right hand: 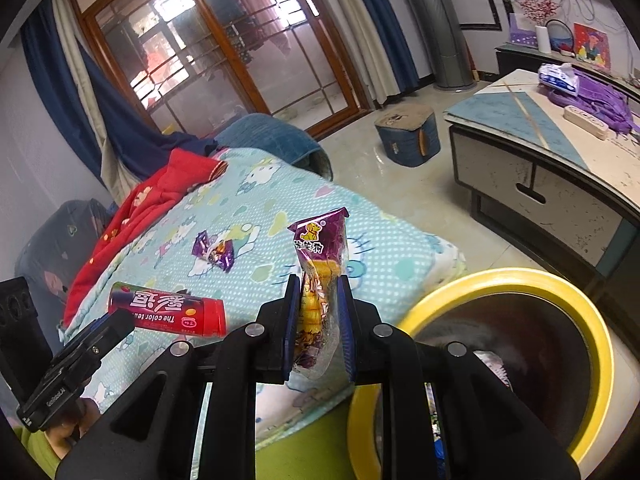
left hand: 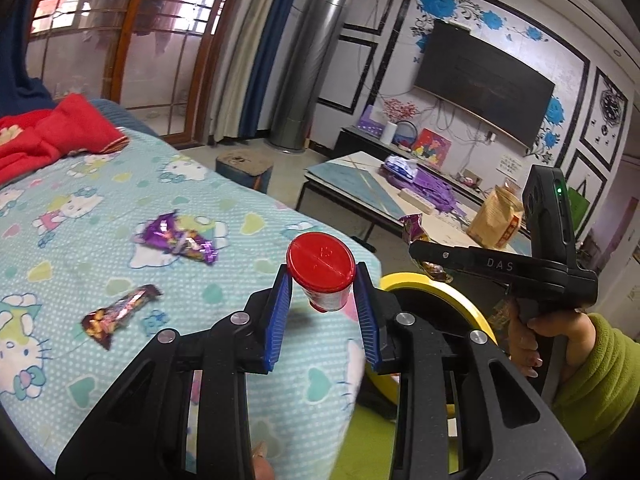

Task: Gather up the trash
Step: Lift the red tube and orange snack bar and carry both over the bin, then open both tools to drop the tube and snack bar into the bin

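My left gripper [left hand: 322, 286] is shut on a red candy tube [left hand: 321, 270], its round cap end facing the camera; the right wrist view shows the same red tube [right hand: 168, 314] lying level at the left. My right gripper [right hand: 319, 300] is shut on a purple and yellow snack wrapper [right hand: 320, 264] that stands upright between the blue pads. Both are held above the edge of a blue cartoon-print blanket [left hand: 120, 208]. A purple wrapper [left hand: 178, 238] and a brown wrapper [left hand: 120, 312] lie on the blanket. A yellow-rimmed bin [right hand: 504, 360] stands to the right, below the grippers.
A red garment [left hand: 52, 136] lies at the blanket's far end. A low table [right hand: 540, 152] with purple cloth, a tissue pack and a paper bag [left hand: 496, 216] stands to the right across the floor. A blue stool [right hand: 408, 136] sits on the floor. A green sleeve [left hand: 596, 376] holds the right gripper.
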`<act>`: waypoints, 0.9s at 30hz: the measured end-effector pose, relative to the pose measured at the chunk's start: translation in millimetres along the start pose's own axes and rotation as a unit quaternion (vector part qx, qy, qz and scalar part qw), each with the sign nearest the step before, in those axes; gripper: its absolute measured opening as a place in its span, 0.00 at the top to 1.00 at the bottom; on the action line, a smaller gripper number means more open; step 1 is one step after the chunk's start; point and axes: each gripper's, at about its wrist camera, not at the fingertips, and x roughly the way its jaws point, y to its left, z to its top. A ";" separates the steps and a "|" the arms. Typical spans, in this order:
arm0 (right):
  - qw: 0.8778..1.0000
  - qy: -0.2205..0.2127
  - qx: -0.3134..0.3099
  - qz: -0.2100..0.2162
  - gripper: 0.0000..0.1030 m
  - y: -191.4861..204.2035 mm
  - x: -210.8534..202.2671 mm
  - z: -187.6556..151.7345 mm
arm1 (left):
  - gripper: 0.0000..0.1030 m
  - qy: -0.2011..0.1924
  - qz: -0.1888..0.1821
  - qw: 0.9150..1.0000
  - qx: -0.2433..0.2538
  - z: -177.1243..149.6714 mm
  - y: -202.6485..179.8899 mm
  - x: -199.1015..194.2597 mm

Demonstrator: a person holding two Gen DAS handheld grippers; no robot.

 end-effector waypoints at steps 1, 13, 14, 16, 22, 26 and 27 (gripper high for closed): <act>1.000 -0.002 0.001 -0.004 0.82 -3.4 -3.3 -0.9 | 0.76 0.001 -0.004 1.000 0.002 0.3 -3.4 1.8; 0.999 -0.015 0.022 -0.033 0.82 -37.3 -29.9 -9.5 | 0.76 0.022 -0.047 0.998 0.045 -2.3 -51.4 22.6; 0.999 -0.016 0.024 -0.036 0.82 -40.0 -32.2 -10.3 | 0.76 0.026 -0.051 0.997 0.050 -3.3 -55.9 25.5; 0.999 -0.019 0.027 -0.039 0.82 -44.1 -35.0 -11.1 | 0.76 0.031 -0.057 0.996 0.057 -3.9 -60.0 30.0; 0.998 -0.028 0.034 -0.054 0.82 -57.5 -46.9 -15.4 | 0.76 0.042 -0.071 0.994 0.074 -9.3 -73.1 42.7; 0.997 -0.030 0.038 -0.067 0.82 -67.6 -53.4 -19.9 | 0.76 0.047 -0.081 0.992 0.082 -12.6 -80.3 48.9; 0.996 -0.030 0.039 -0.071 0.82 -70.3 -54.9 -21.2 | 0.76 0.048 -0.083 0.992 0.085 -13.9 -83.6 50.6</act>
